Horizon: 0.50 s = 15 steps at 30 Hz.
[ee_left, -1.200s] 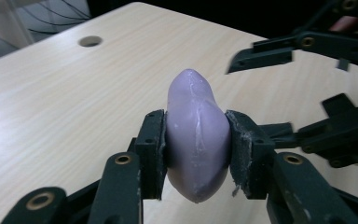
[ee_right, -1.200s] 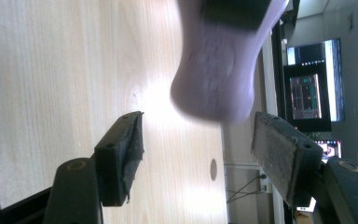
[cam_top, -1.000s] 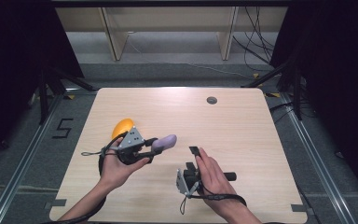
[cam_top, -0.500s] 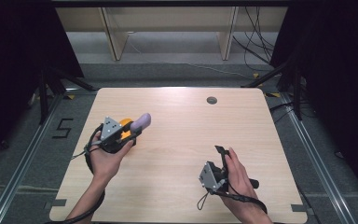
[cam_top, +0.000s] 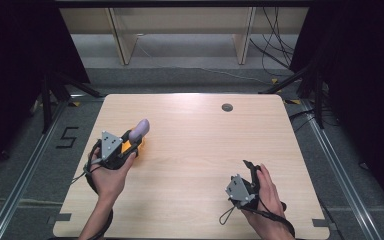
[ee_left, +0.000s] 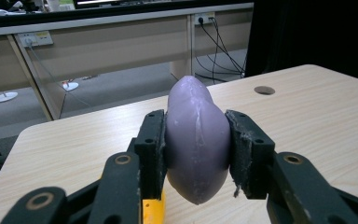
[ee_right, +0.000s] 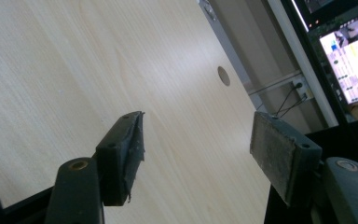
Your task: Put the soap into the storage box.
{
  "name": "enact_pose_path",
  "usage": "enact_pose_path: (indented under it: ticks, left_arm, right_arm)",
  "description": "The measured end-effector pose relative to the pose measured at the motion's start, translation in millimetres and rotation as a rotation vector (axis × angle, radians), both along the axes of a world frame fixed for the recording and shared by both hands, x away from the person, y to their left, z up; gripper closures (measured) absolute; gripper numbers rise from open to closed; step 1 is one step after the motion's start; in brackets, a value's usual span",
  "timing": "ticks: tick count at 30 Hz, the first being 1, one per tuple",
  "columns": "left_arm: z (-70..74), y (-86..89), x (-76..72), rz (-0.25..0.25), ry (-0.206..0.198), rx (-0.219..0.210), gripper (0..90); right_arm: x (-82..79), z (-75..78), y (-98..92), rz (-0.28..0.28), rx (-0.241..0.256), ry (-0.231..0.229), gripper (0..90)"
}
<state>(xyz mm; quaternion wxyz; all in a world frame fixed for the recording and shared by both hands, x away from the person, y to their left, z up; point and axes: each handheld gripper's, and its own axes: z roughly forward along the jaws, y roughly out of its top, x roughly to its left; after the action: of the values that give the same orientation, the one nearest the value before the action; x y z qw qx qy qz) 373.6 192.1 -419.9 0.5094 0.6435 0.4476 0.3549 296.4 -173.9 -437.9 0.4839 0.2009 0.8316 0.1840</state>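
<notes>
Purple soft object being clenched between both jaws of the left tool, sticking out past the jaw tips, over the left part of the wooden worktop. Orange thing peeking just under the jaws, not possible to say what exactly. Right tool resting released near the front right edge, jaws standing wide apart, gripping nothing.

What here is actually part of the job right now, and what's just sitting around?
In use:
- purple object, clamped between the left gripper's jaws
- orange object, right beside that gripper on the table

Just around:
- right gripper, open with nothing between its jaws
- round hole in the tabletop
- cables on the floor beyond the table
</notes>
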Motion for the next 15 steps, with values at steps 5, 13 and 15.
enact_pose_path:
  ticks: [5,13,15]
  left_arm:
    - [1.4,3.1,-4.1,0.031,-0.036,-0.011,59.1]
    - [-1.8,6.1,-2.3,0.073,-0.061,-0.009,59.1]
    - [-3.4,6.7,-1.1,0.079,-0.064,-0.012,59.1]
  right_arm:
    - [3.5,-0.3,-6.9,-0.025,0.049,0.018,35.6]
    - [4.8,-1.8,-8.4,-0.030,0.088,0.045,35.6]
    - [4.9,-2.0,-8.4,-0.030,0.090,0.047,35.6]
